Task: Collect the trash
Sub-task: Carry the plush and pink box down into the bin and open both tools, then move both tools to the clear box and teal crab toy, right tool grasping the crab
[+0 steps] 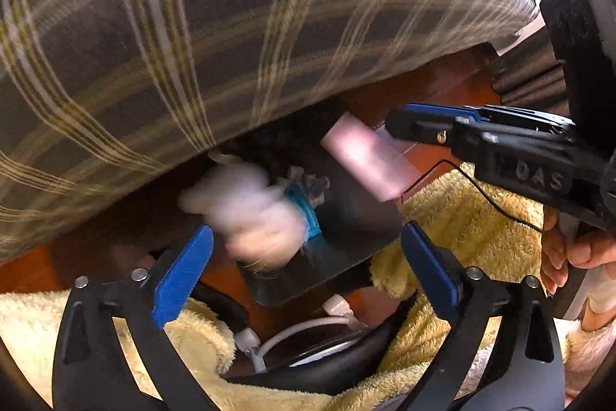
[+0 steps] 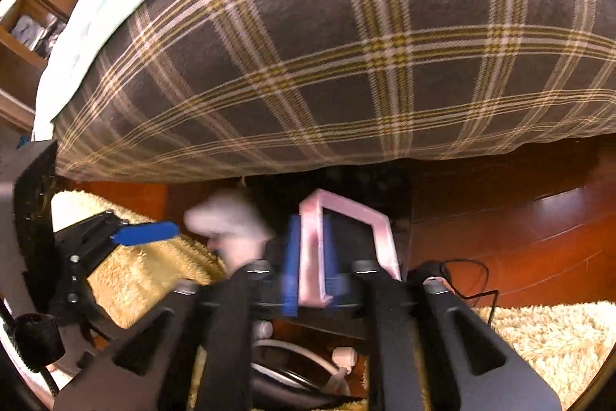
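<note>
A blurred white wad of trash with a blue band (image 1: 254, 214) hangs in the air between and just beyond the open fingers of my left gripper (image 1: 304, 268), over a dark bin. It also shows as a white blur in the right wrist view (image 2: 227, 218). My right gripper (image 2: 312, 268) is shut on the pink rim (image 2: 312, 257) of the bin and holds it. From the left wrist view the right gripper (image 1: 400, 126) clamps the pink rim (image 1: 369, 156), with the dark bin wall (image 1: 358, 218) below it.
A bed with a grey plaid cover (image 2: 327, 45) overhangs the scene. Red wooden floor (image 2: 519, 226) and a yellow fluffy rug (image 1: 481, 237) lie below. White cables and plugs (image 1: 308, 330) and a thin black wire (image 2: 473, 280) lie on the floor.
</note>
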A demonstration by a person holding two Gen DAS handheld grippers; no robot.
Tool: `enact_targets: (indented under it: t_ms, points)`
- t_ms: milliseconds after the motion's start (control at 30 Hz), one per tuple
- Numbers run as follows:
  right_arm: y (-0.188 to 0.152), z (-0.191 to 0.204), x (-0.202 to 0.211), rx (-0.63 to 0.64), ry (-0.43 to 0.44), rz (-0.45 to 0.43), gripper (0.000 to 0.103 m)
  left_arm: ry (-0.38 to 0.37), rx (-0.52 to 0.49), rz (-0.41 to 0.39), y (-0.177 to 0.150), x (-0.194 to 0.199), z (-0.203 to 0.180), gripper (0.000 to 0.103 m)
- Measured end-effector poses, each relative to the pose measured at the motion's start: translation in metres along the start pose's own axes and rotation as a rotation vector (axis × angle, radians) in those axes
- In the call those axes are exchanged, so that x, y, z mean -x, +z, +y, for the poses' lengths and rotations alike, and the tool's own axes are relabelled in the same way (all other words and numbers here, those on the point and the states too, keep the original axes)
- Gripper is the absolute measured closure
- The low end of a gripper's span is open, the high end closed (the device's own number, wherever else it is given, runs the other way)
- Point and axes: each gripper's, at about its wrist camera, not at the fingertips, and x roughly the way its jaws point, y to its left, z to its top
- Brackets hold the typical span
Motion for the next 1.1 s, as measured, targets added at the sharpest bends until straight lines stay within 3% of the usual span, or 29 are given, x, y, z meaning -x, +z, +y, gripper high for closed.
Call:
enact_targets:
  t_ms: [33,133,200,300,567,733,933,1100]
  points:
    - [0.0,-0.001,0.005,-0.002,-0.004,-0.02,0.036,0.0,0.002,-0.006,0.001,0.003,0.001,0.009]
    - [0.005,-0.006,0.019,-0.003,-0.017,-0.046,0.032,0.013,0.0,-0.032,0.002,0.014,0.0,0.008]
    - [0.008,-0.007,0.03,-0.001,-0.032,-0.072,0.017,0.028,-0.008,-0.055,0.001,0.024,-0.002,0.008]
    - [0.013,-0.008,0.049,0.023,-0.073,-0.121,0.007,0.052,-0.013,-0.1,0.001,0.042,-0.006,0.008]
    - [0.032,-0.011,0.112,0.048,-0.148,-0.278,0.004,0.095,0.013,-0.255,0.013,0.108,0.003,0.008]
    - [0.062,0.004,0.142,0.111,-0.185,-0.371,0.004,0.148,0.01,-0.346,0.027,0.143,0.01,0.008]
    - [0.11,0.021,0.153,0.186,-0.191,-0.437,0.004,0.184,0.034,-0.425,0.064,0.174,0.027,0.008]
    - [0.154,0.038,0.14,0.217,-0.166,-0.439,0.004,0.226,0.031,-0.452,0.101,0.178,0.039,0.008]
